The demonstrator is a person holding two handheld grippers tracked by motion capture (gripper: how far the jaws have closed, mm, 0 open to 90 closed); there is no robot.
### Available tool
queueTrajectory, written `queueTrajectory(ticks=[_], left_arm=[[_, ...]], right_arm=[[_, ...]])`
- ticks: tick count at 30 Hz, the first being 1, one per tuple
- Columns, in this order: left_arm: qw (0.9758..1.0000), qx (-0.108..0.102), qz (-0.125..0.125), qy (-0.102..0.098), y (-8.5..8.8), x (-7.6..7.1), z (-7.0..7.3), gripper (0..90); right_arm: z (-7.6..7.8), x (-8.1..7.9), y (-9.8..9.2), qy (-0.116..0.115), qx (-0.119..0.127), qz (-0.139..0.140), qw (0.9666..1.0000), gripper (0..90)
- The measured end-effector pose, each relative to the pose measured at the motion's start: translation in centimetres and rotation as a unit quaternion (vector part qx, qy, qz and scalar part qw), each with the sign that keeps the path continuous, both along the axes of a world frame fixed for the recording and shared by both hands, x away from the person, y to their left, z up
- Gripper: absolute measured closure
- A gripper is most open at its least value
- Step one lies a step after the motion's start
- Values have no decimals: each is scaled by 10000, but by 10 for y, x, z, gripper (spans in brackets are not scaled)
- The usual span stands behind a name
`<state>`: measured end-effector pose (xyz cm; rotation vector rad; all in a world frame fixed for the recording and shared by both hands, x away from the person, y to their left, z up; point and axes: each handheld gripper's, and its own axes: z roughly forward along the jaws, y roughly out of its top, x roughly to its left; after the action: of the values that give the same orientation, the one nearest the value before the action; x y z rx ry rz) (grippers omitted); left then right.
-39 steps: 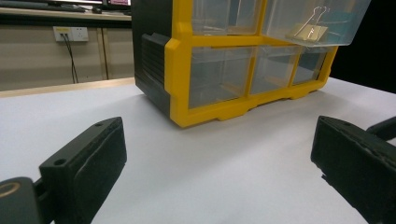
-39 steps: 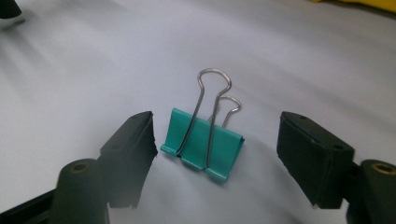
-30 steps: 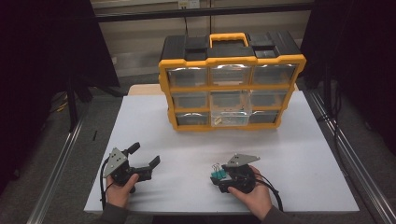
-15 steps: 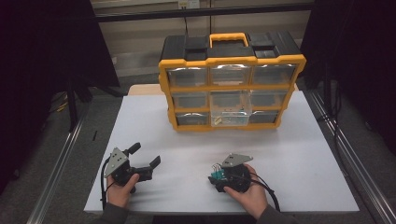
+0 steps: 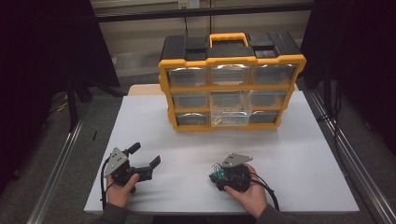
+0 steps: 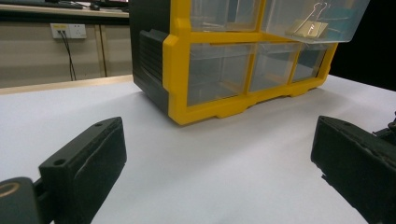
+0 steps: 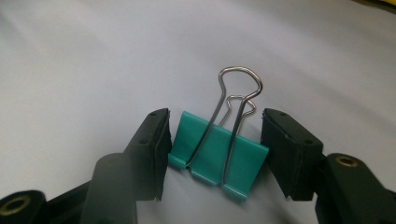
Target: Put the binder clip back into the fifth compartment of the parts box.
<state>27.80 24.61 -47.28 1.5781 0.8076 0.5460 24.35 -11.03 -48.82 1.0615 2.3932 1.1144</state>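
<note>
A: The binder clip (image 7: pixel 217 163) looks like glossy teal painted metal with shiny bare wire handles.

B: Yep. The fingers (image 7: pixel 150 154) have matt black pads, probably rubber. The bench (image 5: pixel 187 140) is smooth matt white, and the organizer (image 5: pixel 231 84) is yellow plastic with clear drawers.

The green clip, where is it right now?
The green clip lies on the white table between the right tongs, near the table's front edge in the high view, well in front of the yellow drawer box.
</note>
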Motion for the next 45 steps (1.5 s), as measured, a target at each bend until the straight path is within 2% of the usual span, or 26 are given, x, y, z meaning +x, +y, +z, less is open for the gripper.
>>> queueTrajectory(ticks=[1,5,6,7,8,10,11,12,14,15,17,18,19,20,21,22,25,26,28,33,35,41,45], left_arm=[[9999,70,-61,-73,1,1,0,35],[10000,42,-66,-51,2,1,0,35],[9998,162,-85,-58,4,1,1,35],[9996,-287,34,-19,-3,0,0,35],[9999,47,-110,-53,2,1,1,35],[9999,49,-110,-52,2,1,1,35],[9997,-226,20,-25,-2,0,0,35],[9997,-262,26,-20,-2,0,0,35],[9999,22,-91,-47,2,1,1,35],[9999,-103,-27,-37,0,1,0,35],[9998,-180,9,-31,-1,1,0,35],[9999,-116,-19,-34,-1,1,0,35],[9999,63,-119,-53,2,1,1,35],[9999,61,-119,-52,2,1,1,35],[10000,-85,-26,-39,0,1,0,35],[9999,51,-109,-54,2,1,1,35],[9999,54,-104,-54,2,1,1,35],[10000,-14,-39,-47,1,1,0,35],[9999,97,-25,-69,1,1,1,35],[10000,51,-24,-42,0,1,1,35],[10000,39,-28,-36,0,1,1,35],[10000,40,-30,-43,1,1,1,35],[10000,14,-66,-56,1,1,1,35]], right_arm=[[0,0,0,-4,4,5,10000,437],[0,0,-1,2,28,-3,10000,445],[0,0,-2,-1,51,-12,10000,465],[0,1,-2,8,93,-7,10000,466],[0,1,-2,17,92,-9,10000,465],[0,1,-2,18,73,-18,10000,465],[0,1,-2,4,80,-20,10000,465],[0,1,-2,19,77,-17,10000,465],[0,0,-2,1,57,18,10000,452],[0,0,-2,-3,55,28,10000,435],[0,-1,-2,-2,11,6,10000,418],[1,-2,-3,-21,-15,18,10000,402],[1,-5,-2,13,-2,-38,10000,407],[0,-5,-3,-27,3,-48,10000,407],[1,-6,-4,30,27,-66,10000,408],[1,-8,-4,32,44,-96,9999,422],[1,-11,-4,34,30,-120,9999,433],[1,-11,-4,3,-8,-98,10000,434],[0,-10,-3,-7,-17,-114,9999,431],[0,-8,-1,-25,-37,-119,9999,431],[0,-8,0,-24,-15,-158,9999,505],[1,-6,-2,-32,2,-84,10000,505],[1,-4,-5,-69,122,-26,9999,505]])
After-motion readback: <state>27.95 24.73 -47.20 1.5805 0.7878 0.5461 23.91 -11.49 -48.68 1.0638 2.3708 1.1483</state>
